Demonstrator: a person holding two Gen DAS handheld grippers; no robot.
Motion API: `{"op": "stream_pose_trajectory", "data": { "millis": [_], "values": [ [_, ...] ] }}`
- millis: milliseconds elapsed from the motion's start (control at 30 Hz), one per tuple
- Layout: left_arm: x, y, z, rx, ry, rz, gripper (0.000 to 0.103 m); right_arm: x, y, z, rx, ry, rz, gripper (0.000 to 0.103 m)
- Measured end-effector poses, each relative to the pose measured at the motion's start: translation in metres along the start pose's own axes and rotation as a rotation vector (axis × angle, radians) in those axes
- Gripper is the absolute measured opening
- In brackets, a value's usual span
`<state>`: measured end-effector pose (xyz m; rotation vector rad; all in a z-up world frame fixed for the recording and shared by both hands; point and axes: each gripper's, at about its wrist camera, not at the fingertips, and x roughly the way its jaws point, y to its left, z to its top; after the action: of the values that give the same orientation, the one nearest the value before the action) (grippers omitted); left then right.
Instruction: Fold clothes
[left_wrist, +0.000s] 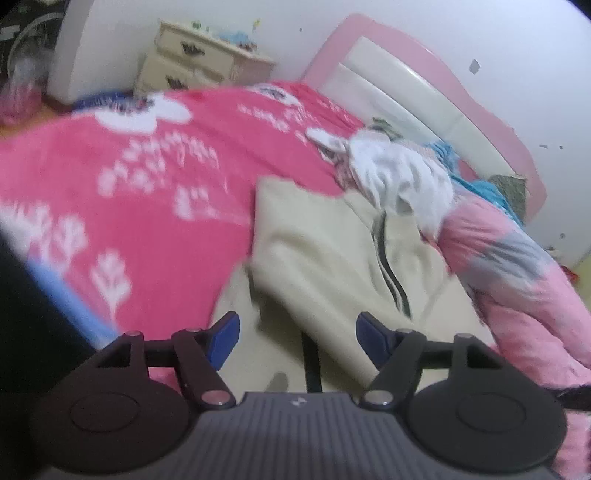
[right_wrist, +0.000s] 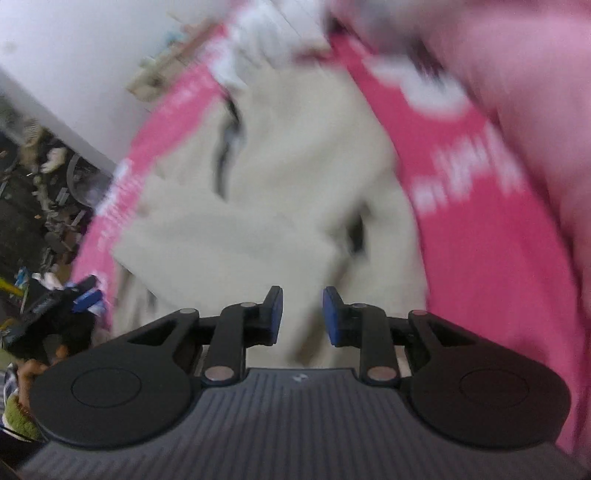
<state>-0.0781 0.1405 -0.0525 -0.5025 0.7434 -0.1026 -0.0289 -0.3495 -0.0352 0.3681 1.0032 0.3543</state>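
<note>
A cream garment (left_wrist: 332, 254) with dark stripes lies partly folded on the pink bed cover (left_wrist: 147, 177). My left gripper (left_wrist: 298, 334) is open and empty, just above the garment's near edge. In the right wrist view the same cream garment (right_wrist: 273, 192) fills the middle, blurred by motion. My right gripper (right_wrist: 303, 314) is open with a narrower gap, empty, over the garment's near end.
A heap of clothes (left_wrist: 399, 173), white, pink and blue, lies by the pink headboard (left_wrist: 424, 92). A pink and grey garment (left_wrist: 517, 280) lies at the right. A cream nightstand (left_wrist: 199, 59) stands beyond the bed. Floor clutter (right_wrist: 40, 206) is at the left.
</note>
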Motion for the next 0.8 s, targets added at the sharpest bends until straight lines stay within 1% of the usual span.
{"op": "stream_pose_trajectory", "data": {
  "millis": [100,167,233,267,300,367,433,533,600,667,700,733,767,800],
  "values": [
    [0.024,-0.006,0.016,0.034,-0.056,0.052,0.071,0.012,0.030,0.041,-0.115,-0.046,0.082,0.027],
    [0.043,-0.008,0.022,0.064,-0.067,0.103,0.071,0.030,0.051,0.067,-0.191,-0.061,0.137,0.035],
    [0.063,-0.004,0.022,0.085,-0.024,0.172,0.070,0.064,0.068,0.088,-0.252,-0.035,0.168,0.043],
    [0.070,-0.001,0.022,0.086,-0.001,0.201,0.067,0.086,0.075,0.098,-0.277,-0.008,0.173,0.043],
    [0.075,0.004,0.020,0.072,0.021,0.200,0.064,0.110,0.080,0.106,-0.296,0.029,0.168,0.043],
    [0.076,0.017,0.014,0.017,0.047,0.167,0.062,0.150,0.093,0.118,-0.330,0.092,0.148,0.043],
    [0.073,0.025,0.008,-0.008,0.043,0.129,0.061,0.177,0.109,0.125,-0.385,0.118,0.156,0.043],
    [0.067,0.034,0.002,-0.030,0.033,0.067,0.052,0.211,0.142,0.135,-0.486,0.154,0.232,0.043],
    [0.064,0.044,-0.001,-0.088,0.031,-0.017,0.051,0.235,0.167,0.139,-0.551,0.183,0.276,0.043],
    [0.060,0.053,-0.003,-0.126,0.014,-0.069,0.051,0.259,0.190,0.140,-0.603,0.215,0.301,0.043],
    [0.058,0.056,-0.003,-0.137,-0.003,-0.073,0.054,0.273,0.201,0.141,-0.626,0.233,0.306,0.043],
    [0.055,0.060,-0.002,-0.157,-0.032,-0.072,0.057,0.284,0.209,0.142,-0.643,0.248,0.309,0.043],
    [0.053,0.062,-0.001,-0.177,-0.058,-0.074,0.063,0.293,0.216,0.143,-0.654,0.256,0.312,0.043],
    [0.055,0.066,0.002,-0.195,-0.066,-0.079,0.067,0.304,0.222,0.145,-0.657,0.262,0.318,0.043]
  ]
}}
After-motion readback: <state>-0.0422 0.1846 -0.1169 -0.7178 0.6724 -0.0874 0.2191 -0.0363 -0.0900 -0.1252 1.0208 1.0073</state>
